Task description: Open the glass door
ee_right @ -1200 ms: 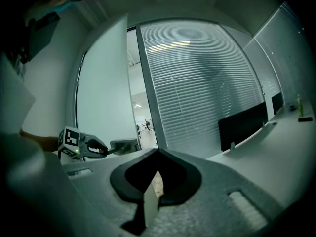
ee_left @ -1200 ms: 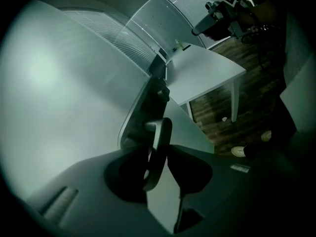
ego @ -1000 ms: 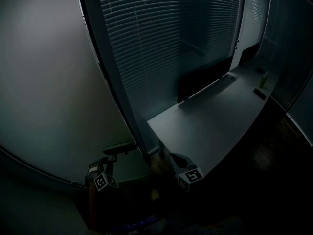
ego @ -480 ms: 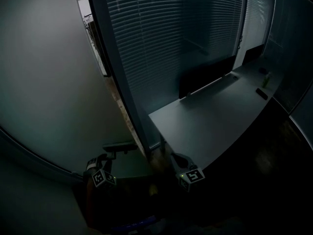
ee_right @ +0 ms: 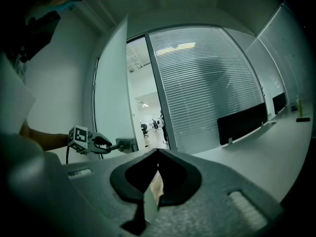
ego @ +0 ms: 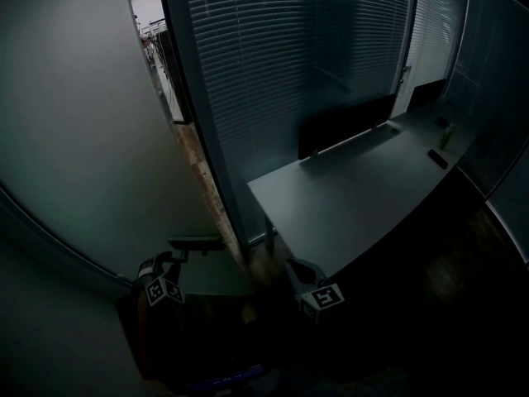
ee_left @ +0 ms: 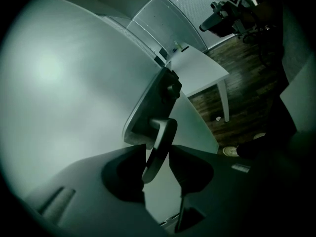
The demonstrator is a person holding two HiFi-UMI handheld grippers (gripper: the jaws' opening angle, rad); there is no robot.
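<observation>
Your left hand-held gripper [ego: 175, 259] is holding the glass door [ego: 83, 139] partly open, with more swing seemingly remaining. It is gripping the lever handle [ee_left: 160, 132], though its jaws have just been easing apart. Your right hand-held gripper [ee_right: 154, 152] is hanging closed, empty.

right gripper [ee_right: 157, 151] – tongs together, empty | glass door [ee_right: 111, 83] ajar | left gripper [ee_right: 111, 143] on door handle [ee_right: 127, 144] – tongs just widening

Long pale grey desk [ego: 355, 205] w/ black upright divider panel [ego: 343, 126] on back edge; far end: small green bottle [ego: 446, 136] & dark flat oblong item [ego: 439, 159], near each other.
</observation>
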